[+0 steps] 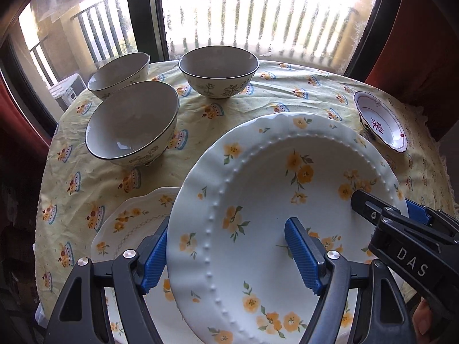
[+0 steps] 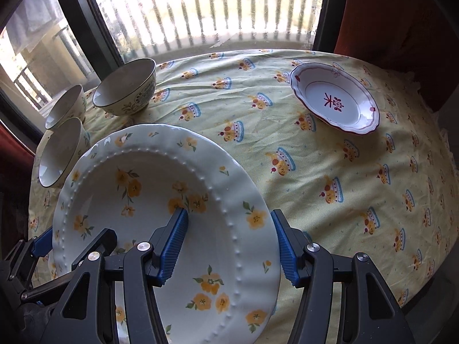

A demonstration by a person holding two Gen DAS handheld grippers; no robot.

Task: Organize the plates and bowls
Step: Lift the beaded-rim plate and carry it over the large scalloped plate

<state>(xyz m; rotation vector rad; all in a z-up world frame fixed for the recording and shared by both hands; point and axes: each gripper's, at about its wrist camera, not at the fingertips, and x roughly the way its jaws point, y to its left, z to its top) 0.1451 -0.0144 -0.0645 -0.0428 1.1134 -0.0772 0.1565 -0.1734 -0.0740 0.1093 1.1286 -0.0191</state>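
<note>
Left hand-held gripper (image 1: pixel 229 253): black frame with ribbed blue pads; its jaws straddle the left rim of the large plate, one pad under the rim and one inside the well, pinching it.
Right hand-held gripper (image 2: pixel 229 246): same build; it pinches the plate's right rim, one pad in the well and the other at the outer edge.
Desk (image 2: pixel 330 172): round, covered with a pale yellow cloth printed with small cake motifs, set before a bright window with railings.
Large plate (image 1: pixel 258 189): white, scalloped, with a beaded ring and orange flowers; held between both grippers, tilted, above the near part of the desk.
Second plate (image 1: pixel 129 223): white with orange flowers, lying flat on the cloth, partly beneath the held plate.
Three bowls: cream ceramic with dark rims and leaf drawings; nearest (image 1: pixel 132 123), far left (image 1: pixel 119 74), far middle (image 1: pixel 219 71), grouped near the window.
Small dish (image 2: pixel 334 97): white, fluted, red-trimmed, with a red mark at its centre; well apart on the right.
</note>
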